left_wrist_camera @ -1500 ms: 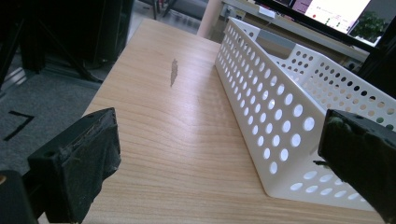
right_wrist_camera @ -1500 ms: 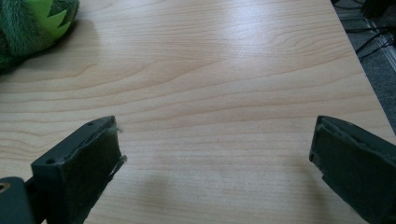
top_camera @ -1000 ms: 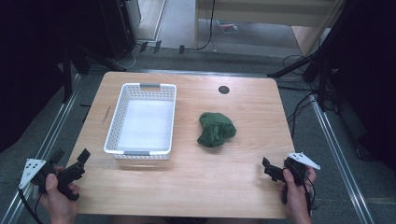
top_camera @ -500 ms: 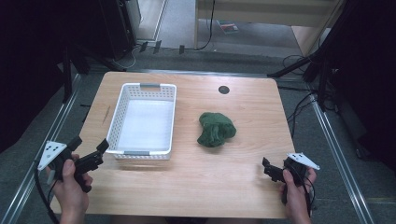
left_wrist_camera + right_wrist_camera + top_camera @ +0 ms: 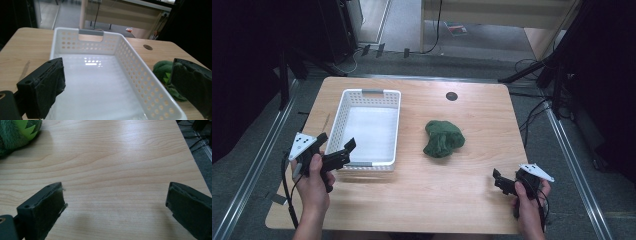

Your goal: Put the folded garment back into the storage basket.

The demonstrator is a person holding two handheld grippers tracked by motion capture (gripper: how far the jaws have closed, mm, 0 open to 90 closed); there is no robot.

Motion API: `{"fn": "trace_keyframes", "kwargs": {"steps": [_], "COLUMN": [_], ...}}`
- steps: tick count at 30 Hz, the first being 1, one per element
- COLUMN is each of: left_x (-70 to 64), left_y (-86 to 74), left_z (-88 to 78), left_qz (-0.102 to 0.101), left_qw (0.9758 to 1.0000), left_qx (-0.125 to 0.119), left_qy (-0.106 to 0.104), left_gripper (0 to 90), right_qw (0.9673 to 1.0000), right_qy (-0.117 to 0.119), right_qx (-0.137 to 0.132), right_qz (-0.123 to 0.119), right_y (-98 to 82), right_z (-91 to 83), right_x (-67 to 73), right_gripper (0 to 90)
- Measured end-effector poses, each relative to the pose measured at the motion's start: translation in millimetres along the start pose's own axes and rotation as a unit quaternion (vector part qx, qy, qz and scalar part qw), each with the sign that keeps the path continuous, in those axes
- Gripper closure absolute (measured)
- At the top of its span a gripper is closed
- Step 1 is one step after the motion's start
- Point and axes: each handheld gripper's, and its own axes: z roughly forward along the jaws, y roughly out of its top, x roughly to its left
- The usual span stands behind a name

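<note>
Basket (image 5: 368,125) first: it is white plastic, a long box shape with rows of little round holes and a grey handle, and it sits on the left of the smooth wooden table (image 5: 472,200). Your left gripper (image 5: 335,150) hangs at its near end, jaws wide. A soft, fuzzy green toy (image 5: 443,138) lies beside the basket. Your right gripper (image 5: 499,181) is wide too.

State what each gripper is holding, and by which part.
Nothing is held. The left gripper is open at the white basket; the right gripper is open over bare table, apart from the green toy.

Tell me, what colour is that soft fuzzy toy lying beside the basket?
Dark green soft fuzzy toy, clearest in the high view.
</note>
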Motion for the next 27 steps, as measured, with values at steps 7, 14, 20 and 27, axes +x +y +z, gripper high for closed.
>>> {"fn": "trace_keyframes", "kwargs": {"steps": [7,14,20,27], "left_x": [-23.7,-48.3,-69.1,-88.7], "left_y": [7.4,10.9,13.0,13.4], "left_z": [19.6,38.8,52.9,66.3], "left_qz": [0.010,0.018,0.028,0.038], "left_qw": [0.9995,0.9982,0.9965,0.9944], "left_qx": [0.014,0.027,0.039,0.051], "left_qy": [-0.027,-0.049,-0.068,-0.084], "left_gripper": [0.7,0.7,0.7,0.7], "right_qw": [1.0000,1.0000,1.0000,1.0000], "right_qy": [0.000,0.002,0.002,0.002], "right_qx": [0.000,0.000,0.001,0.000], "right_qz": [0.000,-0.001,0.004,0.005], "right_y": [0.0,0.1,0.1,0.2], "right_z": [0.0,0.2,0.1,0.2], "right_x": [-0.1,-0.4,-0.6,-1.2], "right_gripper": [1.9,1.9,1.9,1.9]}}
